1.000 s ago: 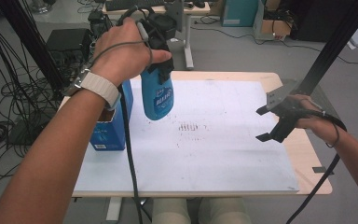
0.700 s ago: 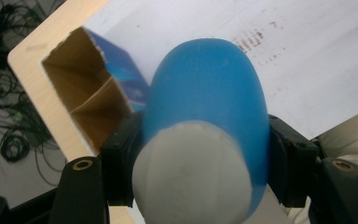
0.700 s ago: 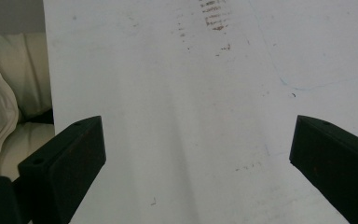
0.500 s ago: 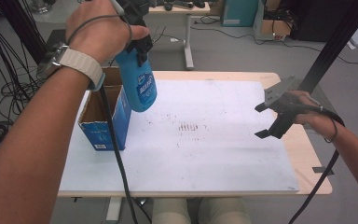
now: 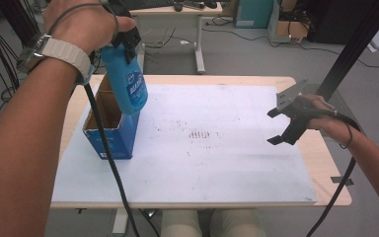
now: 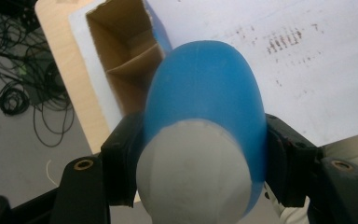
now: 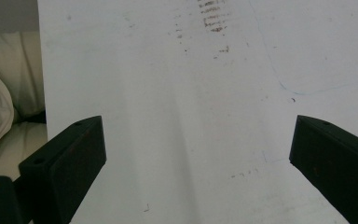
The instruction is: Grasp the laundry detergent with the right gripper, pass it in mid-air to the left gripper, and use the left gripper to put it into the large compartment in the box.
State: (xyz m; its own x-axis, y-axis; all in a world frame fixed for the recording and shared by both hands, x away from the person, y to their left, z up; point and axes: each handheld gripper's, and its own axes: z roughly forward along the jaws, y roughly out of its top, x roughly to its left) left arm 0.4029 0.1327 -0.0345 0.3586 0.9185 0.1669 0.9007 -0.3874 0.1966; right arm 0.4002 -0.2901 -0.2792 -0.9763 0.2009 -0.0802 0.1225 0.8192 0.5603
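A blue bottle with a white label hangs in the air above the open blue cardboard box at the table's left. My left gripper is shut on its upper part, near the grey cap. In the left gripper view the blue bottle sits clamped between both black jaws, its grey end toward the camera, and the box with its cardboard divider lies below. My right gripper hovers open over the table's right edge, with nothing between its jaws above the white board.
A white board with dark smudges at its middle covers most of the wooden table. Cables lie on the floor at the left. A desk and boxes stand behind the table. A black pole rises at the right.
My left gripper has carried the blue bottle up and to the left, from beside the box to above its opening. The right gripper has stayed in place.
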